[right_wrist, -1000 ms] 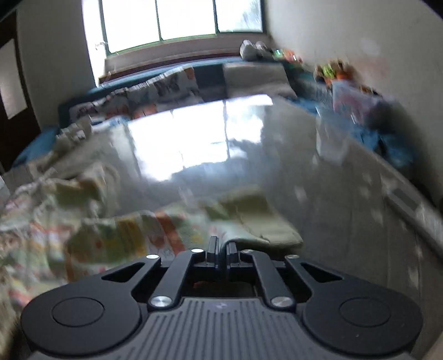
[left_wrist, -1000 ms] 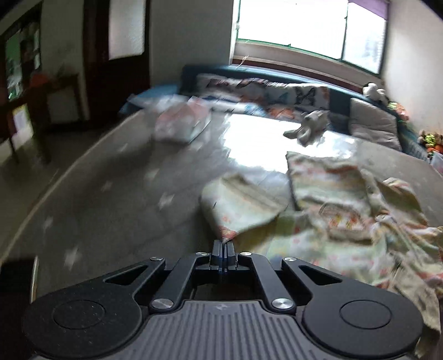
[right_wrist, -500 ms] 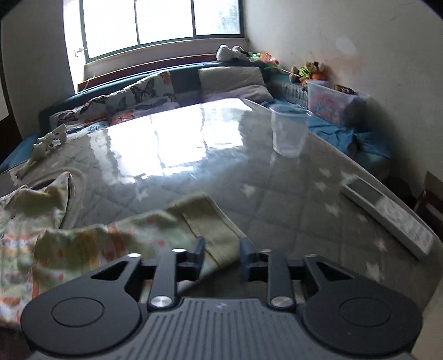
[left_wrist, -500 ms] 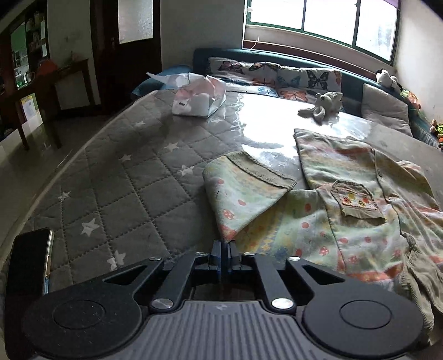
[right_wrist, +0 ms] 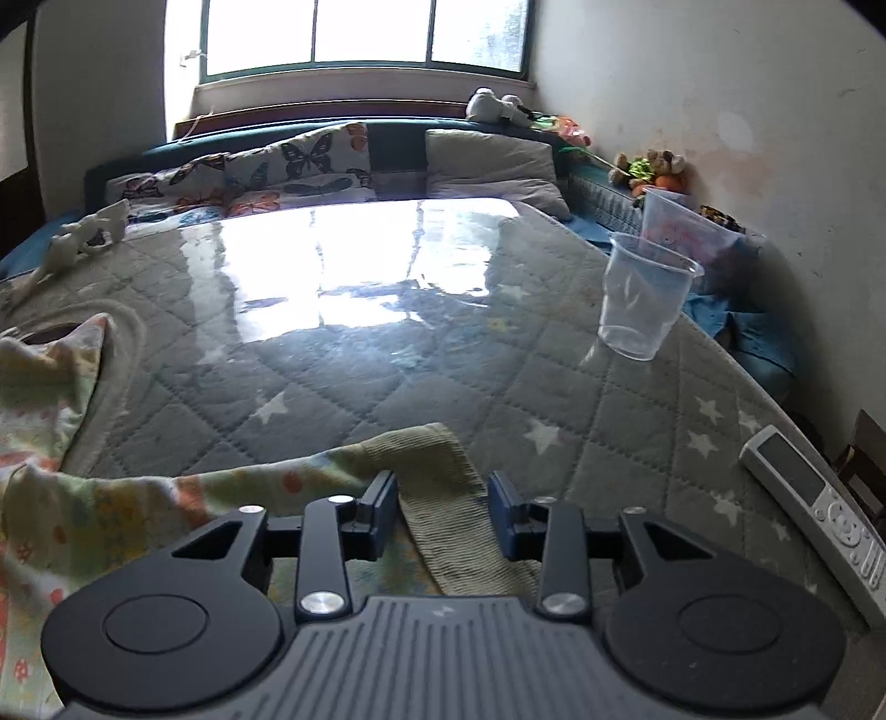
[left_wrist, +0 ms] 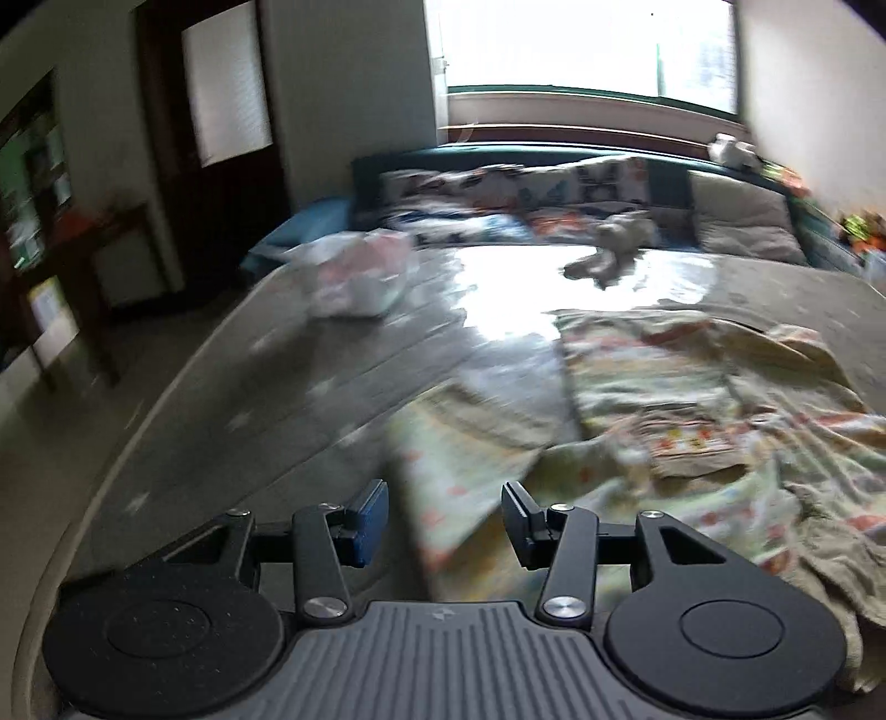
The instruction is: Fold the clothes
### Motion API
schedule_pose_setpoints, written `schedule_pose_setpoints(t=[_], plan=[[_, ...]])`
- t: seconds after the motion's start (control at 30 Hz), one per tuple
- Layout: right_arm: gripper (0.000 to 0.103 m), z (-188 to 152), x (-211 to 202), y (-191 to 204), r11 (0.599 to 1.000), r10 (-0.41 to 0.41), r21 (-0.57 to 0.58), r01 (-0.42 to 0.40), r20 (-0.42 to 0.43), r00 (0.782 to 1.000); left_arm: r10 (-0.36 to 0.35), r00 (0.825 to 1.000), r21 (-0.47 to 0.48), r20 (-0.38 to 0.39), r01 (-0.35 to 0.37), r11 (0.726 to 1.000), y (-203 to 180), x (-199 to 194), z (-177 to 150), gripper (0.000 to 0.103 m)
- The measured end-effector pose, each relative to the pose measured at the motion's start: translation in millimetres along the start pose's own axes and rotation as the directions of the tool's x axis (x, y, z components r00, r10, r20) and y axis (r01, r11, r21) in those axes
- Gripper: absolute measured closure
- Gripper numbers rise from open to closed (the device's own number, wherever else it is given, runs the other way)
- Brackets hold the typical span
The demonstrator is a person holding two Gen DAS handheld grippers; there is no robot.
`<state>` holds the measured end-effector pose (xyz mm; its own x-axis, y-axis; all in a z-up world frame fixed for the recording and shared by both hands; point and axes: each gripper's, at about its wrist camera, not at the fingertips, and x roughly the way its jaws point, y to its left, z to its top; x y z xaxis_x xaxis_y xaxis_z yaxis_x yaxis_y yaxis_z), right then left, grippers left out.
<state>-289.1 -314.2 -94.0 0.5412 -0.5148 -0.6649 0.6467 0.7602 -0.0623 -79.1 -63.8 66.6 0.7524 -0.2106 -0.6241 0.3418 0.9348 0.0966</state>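
Opening over the bed (right_wrist: 387, 354), the left claw (left_wrist: 444, 515) is spreading its jaws with a folded sleeve of the patterned shirt (left_wrist: 664, 399) lying between them, untouched. The right claw (right_wrist: 443, 512) is also opening, the shirt's ribbed cuff (right_wrist: 443, 487) lying loose between its pads. A clear plastic cup (right_wrist: 642, 293) is standing at the right of the right wrist frame, a remote (right_wrist: 814, 498) at lower right.

You're in a home bedroom: a quilted star-print mattress (right_wrist: 387, 387), butterfly pillows (right_wrist: 310, 166) along the headboard under a window (right_wrist: 365, 33), soft toys (right_wrist: 493, 102) on the ledge, and a dark wooden door (left_wrist: 221, 127) to one side.
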Motion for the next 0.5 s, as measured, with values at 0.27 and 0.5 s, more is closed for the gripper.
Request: schedule_pose_setpoints(t=[0.27,0.5], plan=[[0.059,-2,0,-6,1.000,0.002,0.024,-0.003,0.005,1.000,-0.054,0.997,0.127,-0.049,0.060,0.990,-32,58,13,0.061],[0.056,-3,1,-6,0.999,-0.002,0.035,0.001,0.006,1.000,-0.004,0.999,0.153,-0.052,0.012,0.988,-20,73,6,0.096]])
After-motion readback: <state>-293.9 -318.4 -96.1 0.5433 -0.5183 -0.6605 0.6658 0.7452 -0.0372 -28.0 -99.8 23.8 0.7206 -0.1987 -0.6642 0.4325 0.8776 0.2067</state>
